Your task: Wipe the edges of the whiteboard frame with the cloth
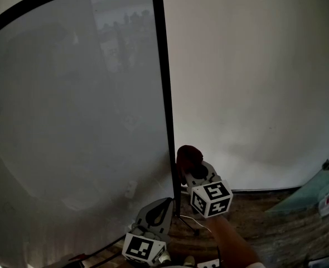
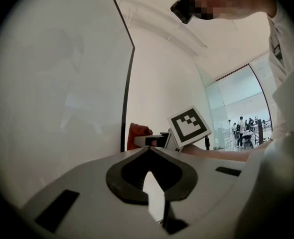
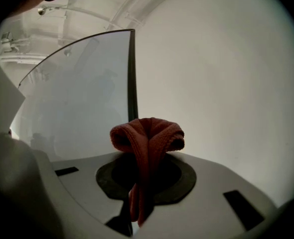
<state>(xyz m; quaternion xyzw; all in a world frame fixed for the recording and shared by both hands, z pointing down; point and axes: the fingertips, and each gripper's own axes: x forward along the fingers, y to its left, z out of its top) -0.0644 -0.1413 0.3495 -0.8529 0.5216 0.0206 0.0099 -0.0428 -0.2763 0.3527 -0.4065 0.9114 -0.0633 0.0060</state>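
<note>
Two grippers up, only one loaded. Seeing big whiteboard [image 1: 69, 121] across left half of head view, pale wall [image 1: 253, 82] to its right. Between them, right-hand edge of black frame [image 1: 165, 94]: long axis vertical, climbing from low centre to top of shot, leaning slightly left going up. Down at low end of that edge, right gripper [image 1: 188, 169] clamped on red cloth [image 1: 188, 153], wad bulging out past jaw tips, tails hanging back between jaws in right gripper view. Cloth just beside edge on wall side; touching or a hair off, can't tell. In right gripper view, edge ahead and slightly left of wad, rising straight above it. Judging next stroke from that: nudge left onto edge, then run up along it, wad pressed sideways. Plenty of edge above, little below, so probably at bottom of a pass. Lower and further left, idle left gripper [image 1: 163, 205] in front of board's bottom corner, jaws drawn together on nothing. Right clearly nearer, and only one with cloth. Risk: thin edge, wad sliding off onto wall or board face.
</note>
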